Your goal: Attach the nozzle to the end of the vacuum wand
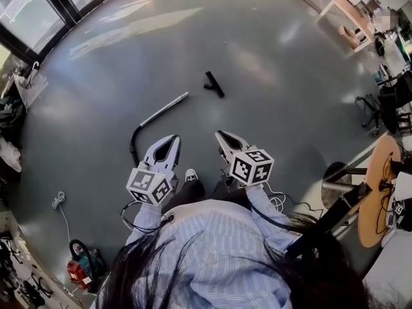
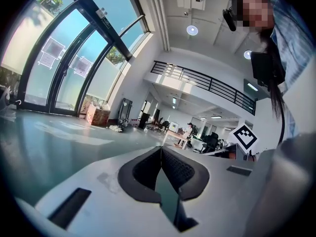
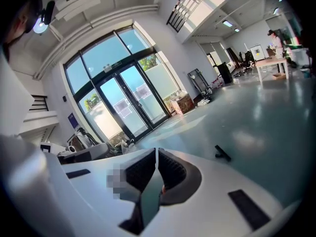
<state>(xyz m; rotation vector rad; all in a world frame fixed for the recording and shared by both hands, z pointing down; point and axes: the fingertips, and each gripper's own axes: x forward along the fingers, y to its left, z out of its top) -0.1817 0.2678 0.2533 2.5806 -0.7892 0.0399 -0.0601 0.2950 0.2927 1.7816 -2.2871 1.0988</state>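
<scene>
The black nozzle (image 1: 214,84) lies on the grey floor ahead of me; in the right gripper view the nozzle (image 3: 222,153) shows small, to the right past the jaws. The silver vacuum wand (image 1: 164,110) lies left of it, apart from it, its black hose (image 1: 134,144) curving back toward me. My left gripper (image 1: 174,137) hovers just near of the wand's hose end, shut and empty. My right gripper (image 1: 219,134) is beside it, also shut with nothing in it. Both pairs of fingertips meet in the gripper views (image 2: 161,147) (image 3: 156,149). The left gripper view shows neither wand nor nozzle.
A red vacuum body (image 1: 78,270) and a white cable (image 1: 59,200) lie at the lower left. A round wooden table (image 1: 376,192) and a stool (image 1: 335,176) stand at the right, office chairs (image 1: 386,102) farther back. Glass doors (image 3: 123,107) line the far side.
</scene>
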